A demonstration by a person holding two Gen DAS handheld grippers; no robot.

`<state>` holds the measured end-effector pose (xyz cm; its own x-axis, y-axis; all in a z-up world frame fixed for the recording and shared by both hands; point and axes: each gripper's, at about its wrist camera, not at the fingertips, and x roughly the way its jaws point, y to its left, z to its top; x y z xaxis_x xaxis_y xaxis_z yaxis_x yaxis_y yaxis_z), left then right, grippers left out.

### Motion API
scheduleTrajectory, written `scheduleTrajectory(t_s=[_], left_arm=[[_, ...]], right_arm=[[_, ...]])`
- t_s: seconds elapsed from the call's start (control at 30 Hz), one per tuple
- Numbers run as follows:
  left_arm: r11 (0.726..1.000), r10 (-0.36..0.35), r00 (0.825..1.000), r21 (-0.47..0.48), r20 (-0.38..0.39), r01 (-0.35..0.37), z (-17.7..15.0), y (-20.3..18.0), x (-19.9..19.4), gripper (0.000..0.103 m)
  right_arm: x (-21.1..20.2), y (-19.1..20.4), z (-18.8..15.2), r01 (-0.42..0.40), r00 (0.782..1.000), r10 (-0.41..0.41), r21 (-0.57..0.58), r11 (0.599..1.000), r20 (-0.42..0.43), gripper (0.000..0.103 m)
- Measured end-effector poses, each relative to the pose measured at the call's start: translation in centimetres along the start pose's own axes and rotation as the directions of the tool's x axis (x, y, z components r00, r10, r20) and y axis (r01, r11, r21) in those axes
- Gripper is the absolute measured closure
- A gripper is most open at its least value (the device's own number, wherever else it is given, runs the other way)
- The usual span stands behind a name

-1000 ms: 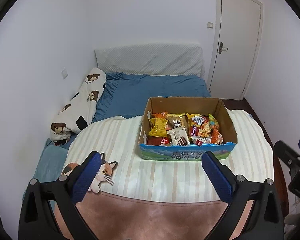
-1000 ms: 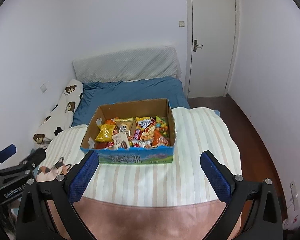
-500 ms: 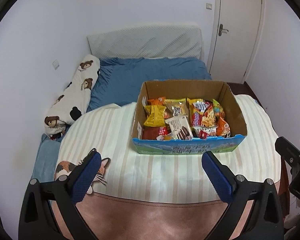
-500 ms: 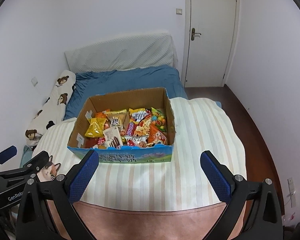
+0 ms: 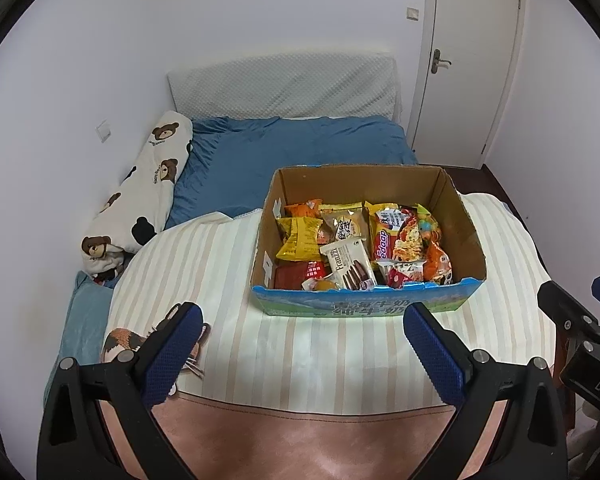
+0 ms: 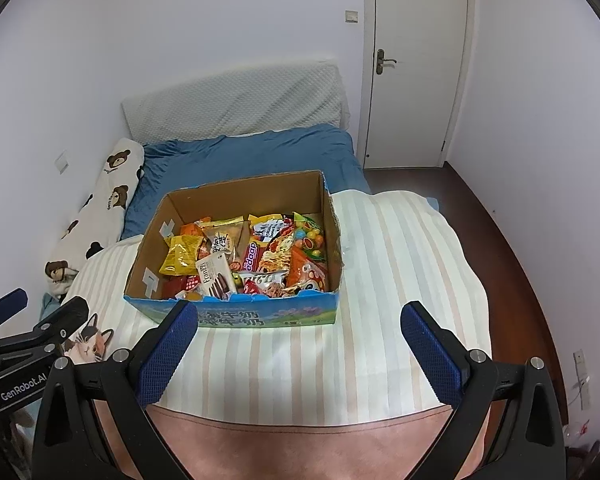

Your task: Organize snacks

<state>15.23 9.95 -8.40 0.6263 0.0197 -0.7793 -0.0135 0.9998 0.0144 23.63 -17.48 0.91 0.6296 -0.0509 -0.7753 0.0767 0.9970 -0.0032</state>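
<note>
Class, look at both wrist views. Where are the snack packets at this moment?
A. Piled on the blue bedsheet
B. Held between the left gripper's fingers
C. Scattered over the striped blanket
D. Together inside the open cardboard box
D: the snack packets all lie inside the open cardboard box, which sits on the striped blanket; the left gripper and right gripper are both open and hold nothing.
</note>
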Motion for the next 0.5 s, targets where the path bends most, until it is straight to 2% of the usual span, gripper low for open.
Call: scheduleTrajectory(t_s=[0.5], left_arm=[[1.000,-0.001,1.000,-0.004,0.010,0.001,0.22,0.12,-0.14,0.000]], right_arm=[[-0.71,-0.22,-0.11,0.001,1.000,-0.001,0.006,1.000,0.002,0.000]])
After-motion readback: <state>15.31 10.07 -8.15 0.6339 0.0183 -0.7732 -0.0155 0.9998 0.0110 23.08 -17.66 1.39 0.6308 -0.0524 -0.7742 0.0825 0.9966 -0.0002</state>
